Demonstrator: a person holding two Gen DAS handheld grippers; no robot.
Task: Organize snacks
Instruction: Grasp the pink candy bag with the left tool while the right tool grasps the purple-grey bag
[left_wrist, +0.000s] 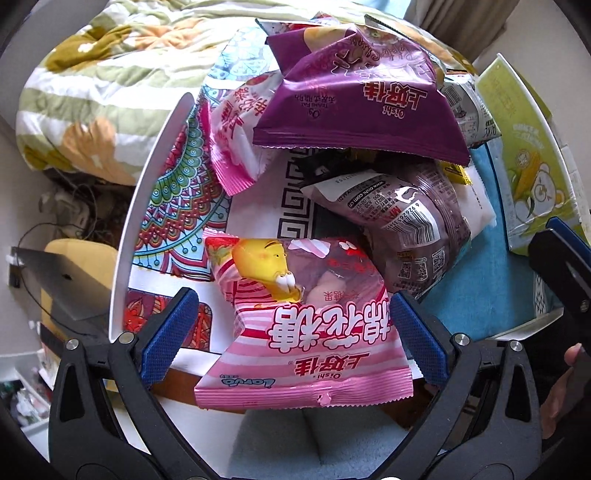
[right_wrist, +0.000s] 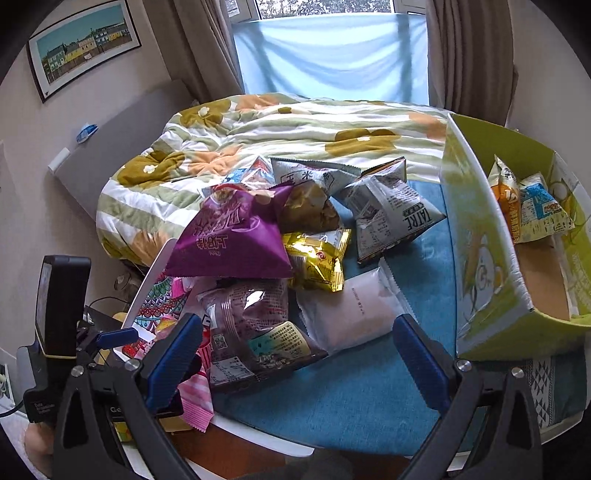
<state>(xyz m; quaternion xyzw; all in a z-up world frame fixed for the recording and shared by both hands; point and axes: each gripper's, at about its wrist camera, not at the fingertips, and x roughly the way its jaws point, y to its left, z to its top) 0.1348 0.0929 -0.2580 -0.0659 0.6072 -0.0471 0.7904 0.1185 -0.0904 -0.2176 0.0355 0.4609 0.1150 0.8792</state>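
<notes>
Between your left gripper's (left_wrist: 291, 339) spread blue ribbed pads (left_wrist: 168, 332), a glossy pink striped marshmallow bag (left_wrist: 306, 325) is lying ungrasped at the snack pile's near edge on the white table (left_wrist: 125, 236). Your right gripper (right_wrist: 295, 362) is hanging released over crinkly packets beside the green cardboard box (right_wrist: 487, 251).

A quilt (right_wrist: 280, 133) with olive and orange flowers is spread over the bed behind the table (right_wrist: 258, 430). A framed picture (right_wrist: 83, 46) of coloured houses is hung on the left wall. Brown curtains (right_wrist: 469, 51) are drawn to either side of a window covered by a blue sheet (right_wrist: 332, 55).
</notes>
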